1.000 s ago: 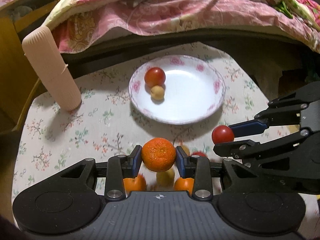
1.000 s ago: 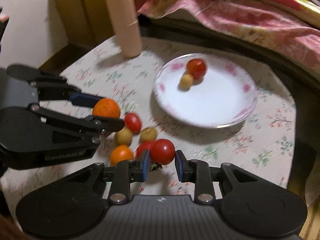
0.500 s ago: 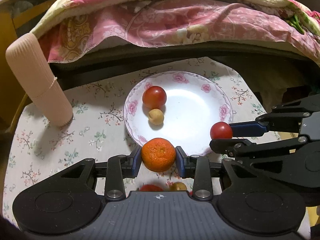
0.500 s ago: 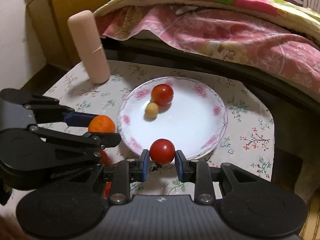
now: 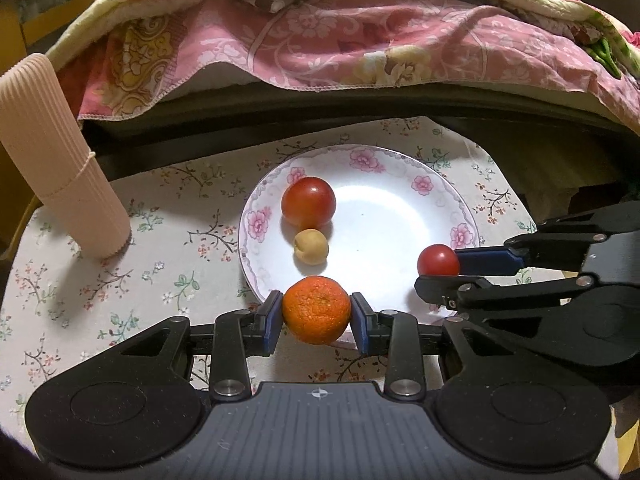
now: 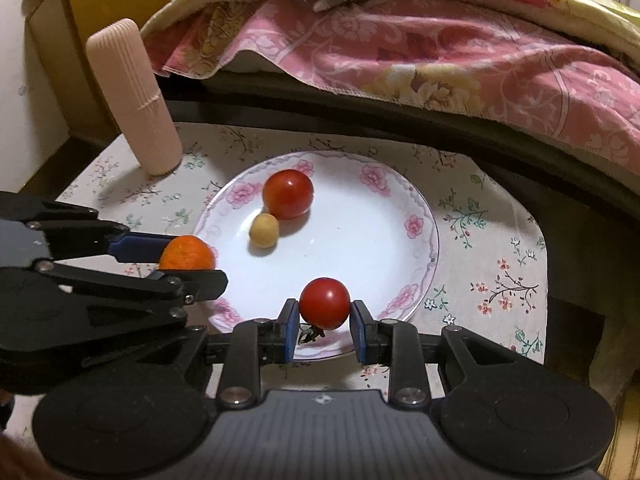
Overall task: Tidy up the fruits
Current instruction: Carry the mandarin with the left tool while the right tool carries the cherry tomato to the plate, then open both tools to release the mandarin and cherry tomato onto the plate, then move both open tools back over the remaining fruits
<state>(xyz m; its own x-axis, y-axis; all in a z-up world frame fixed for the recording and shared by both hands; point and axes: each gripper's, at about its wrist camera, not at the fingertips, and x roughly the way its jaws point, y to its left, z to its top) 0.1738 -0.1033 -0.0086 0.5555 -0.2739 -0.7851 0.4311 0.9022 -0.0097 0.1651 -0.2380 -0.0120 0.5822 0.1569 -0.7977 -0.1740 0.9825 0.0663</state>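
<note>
The orange mandarin (image 5: 316,309) sits clamped between the blue pads of my left gripper (image 5: 316,322), held over the near rim of the floral-edged white plate (image 5: 404,216); from my right wrist view it shows beside the plate's left rim (image 6: 186,253). My right gripper (image 6: 324,326) is closed on a small red tomato (image 6: 324,303), also over the plate's near edge, and the left wrist view shows that tomato (image 5: 438,260) at the plate's right side. A second ago I held both fruits over the cloth short of the plate, with loose fruit lying below them; since then I have carried both forward, the plate has grown large in both views, and the loose fruit has dropped out of sight beneath the grippers. On the plate, unchanged, a larger red tomato (image 5: 308,201) rests touching a small tan fruit (image 5: 311,247), both left of centre. The plate stands on a cream tablecloth (image 5: 120,280) printed with branches and small flowers. A ribbed, pale pink cylinder (image 5: 52,160) stands on the cloth, well apart to the left of the plate. Behind the table, a pink floral quilt (image 5: 360,40) hangs over a dark bed edge, and a yellow wooden cabinet (image 6: 104,8) occupies the left background.
</note>
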